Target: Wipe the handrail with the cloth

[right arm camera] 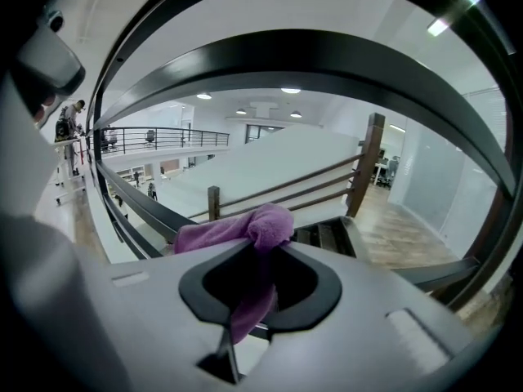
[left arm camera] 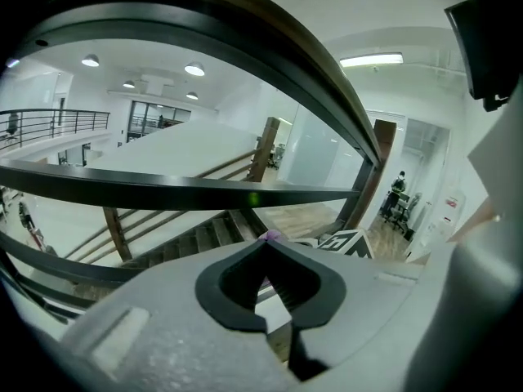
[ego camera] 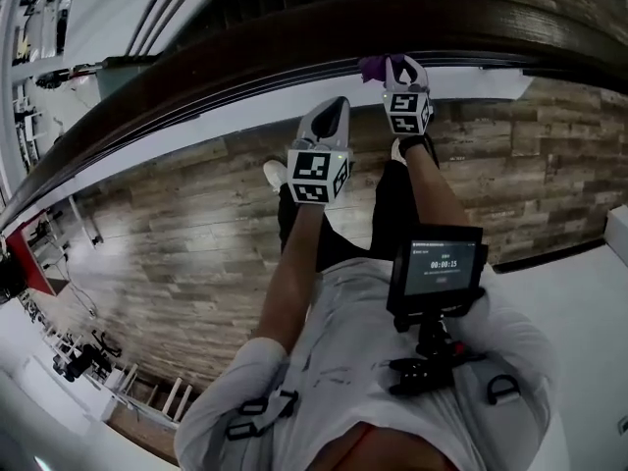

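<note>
While the right gripper (right arm camera: 265,243) has its fingers clamped on the purple cloth (right arm camera: 245,227) at the handrail (ego camera: 245,62), the left gripper (left arm camera: 265,243) hangs near, fingers together and empty.

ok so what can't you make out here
- Whether the cloth touches the handrail: head view, the right gripper covers the contact.
- Handrail ends: cut off by the head view's edges.
- Screen text: too small, head view.

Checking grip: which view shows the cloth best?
Right gripper view: the purple cloth is large, clamped in the right tool. Head view shows a scrap at the handrail; left gripper view, a speck.
</note>
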